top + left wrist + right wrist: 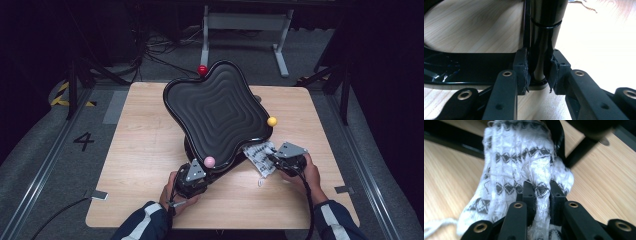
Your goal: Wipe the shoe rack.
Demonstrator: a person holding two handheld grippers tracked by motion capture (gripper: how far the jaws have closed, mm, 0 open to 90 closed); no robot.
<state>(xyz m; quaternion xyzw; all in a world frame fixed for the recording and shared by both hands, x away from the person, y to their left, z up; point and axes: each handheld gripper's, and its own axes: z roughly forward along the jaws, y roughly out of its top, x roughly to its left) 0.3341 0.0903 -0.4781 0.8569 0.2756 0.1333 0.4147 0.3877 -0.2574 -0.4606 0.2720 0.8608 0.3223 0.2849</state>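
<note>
Left hand-held gripper [537, 75]: closed narrow on the black post [544, 37] that carries the tray, its pads pressed on either side of the post low down, just above the foot. Seen from above, this left hand-held gripper [192, 176] sits at the tray's near corner, by the pink ball [209, 161].

Why held so: the grip on the post looks meant to steady the stand, perhaps to keep the tray tilted, while the other hand works with the cloth.

Wavy black tray [220, 112]: stands mid-bench, tilted up toward the person, its ridged face showing. Its long axis runs diagonally from the near left corner to the far right. A red ball [202, 69] caps the far corner, a yellow ball [271, 121] the right one.

Patterned cloth [260, 156]: white knit with dark diamond bands, lying on the bench [150, 130] just beside the tray's near right edge, partly tucked beneath it. Its length runs away from the right jaws toward the tray.

Right hand-held gripper [541, 195]: clamped on a bunched fold of the cloth near its closer end, jaws close together with fabric between them. From the high view this right hand-held gripper [280, 162] sits right of the tray.

Why held so: judging by the pinch at one end, the cloth is ready to be drawn along or up to the tray for wiping.
</note>
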